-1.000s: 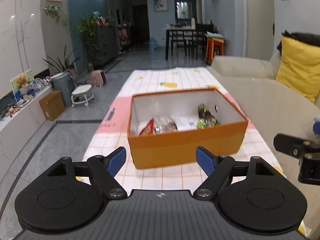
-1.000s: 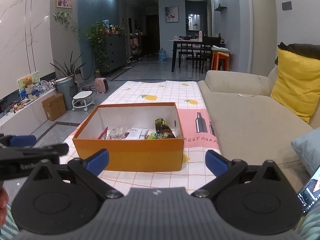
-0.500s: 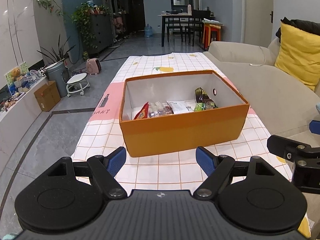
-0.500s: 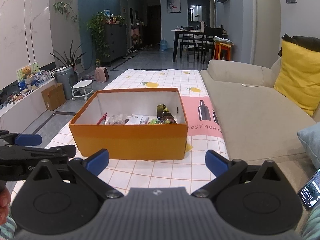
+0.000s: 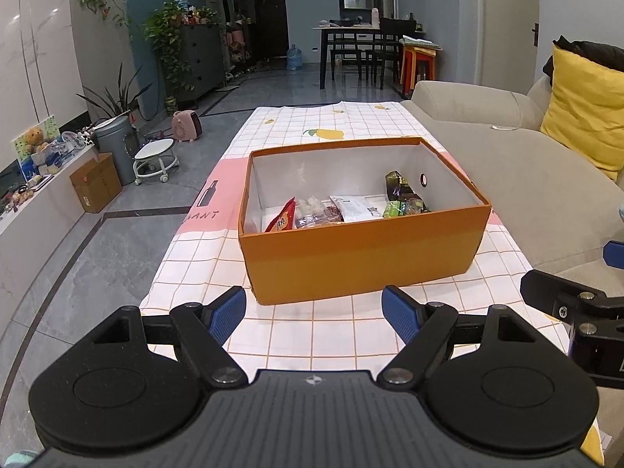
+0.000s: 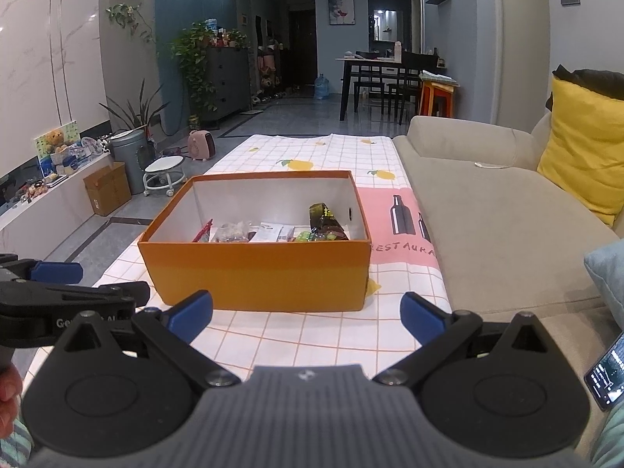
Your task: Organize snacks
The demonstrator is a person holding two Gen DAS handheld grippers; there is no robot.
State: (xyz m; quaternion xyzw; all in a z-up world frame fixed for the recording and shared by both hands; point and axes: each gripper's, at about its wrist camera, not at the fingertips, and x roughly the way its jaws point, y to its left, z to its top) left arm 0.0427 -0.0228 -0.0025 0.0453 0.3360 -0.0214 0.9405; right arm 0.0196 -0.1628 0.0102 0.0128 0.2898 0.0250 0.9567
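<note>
Your left gripper and right gripper both hang with jaws spread wide, gripping nothing. At 12 o'clock of each, the orange box sits on the checked worktop, holding the snack packets (red one leaning at its left end).

We're in a home living rm: beige sofa w/ yellow cushion, dining table beyond the sofa, potted plants opposite it.
</note>
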